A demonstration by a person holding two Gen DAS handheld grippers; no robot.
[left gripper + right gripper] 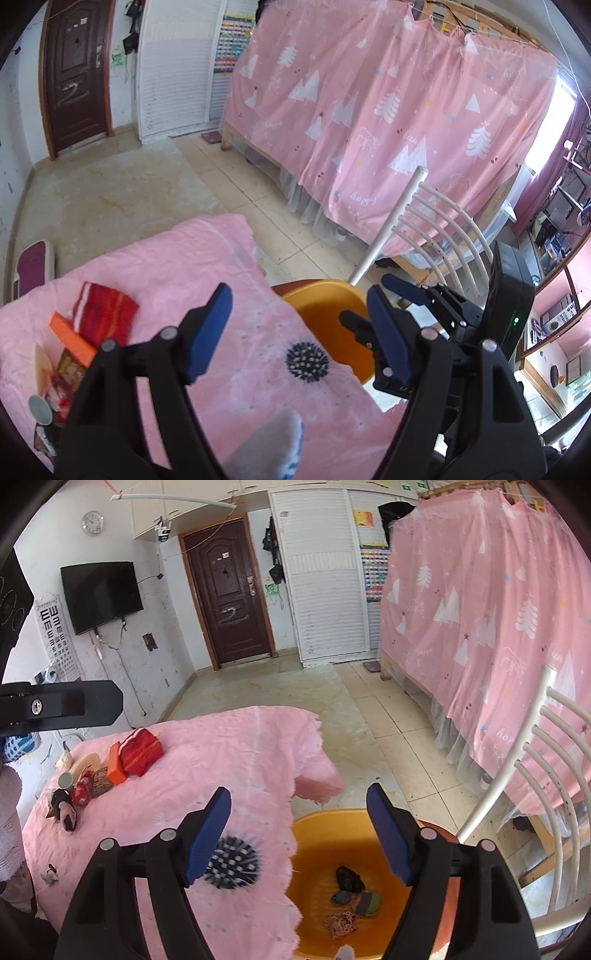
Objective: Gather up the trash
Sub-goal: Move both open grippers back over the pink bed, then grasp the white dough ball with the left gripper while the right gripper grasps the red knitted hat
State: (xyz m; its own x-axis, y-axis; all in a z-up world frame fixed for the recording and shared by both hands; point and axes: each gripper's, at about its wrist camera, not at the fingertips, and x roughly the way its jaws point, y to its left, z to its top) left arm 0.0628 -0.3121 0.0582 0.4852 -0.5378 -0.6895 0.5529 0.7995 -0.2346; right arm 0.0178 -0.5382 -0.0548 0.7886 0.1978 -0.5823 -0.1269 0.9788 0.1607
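Observation:
My left gripper (299, 332) is open and empty above the pink tablecloth (166, 266), close to a black spiky ball (306, 362). An orange basin (325, 306) sits just past the table edge, with my right gripper (380, 302) over it. In the right wrist view my right gripper (299, 834) is open and holds nothing. It hangs over the orange basin (332, 821), which holds several scraps, among them a dark lump (349, 878) and a patterned wrapper (340, 921). A red packet (142, 751), an orange box (114, 764) and small wrappers (85, 790) lie at the table's far left.
A white slatted chair (535, 775) stands right of the basin, before a bed hung with a pink curtain (480, 609). A grey-and-white soft item (273, 450) shows at the bottom edge under my left gripper. A person's white knitted sleeve (7, 812) is at the left.

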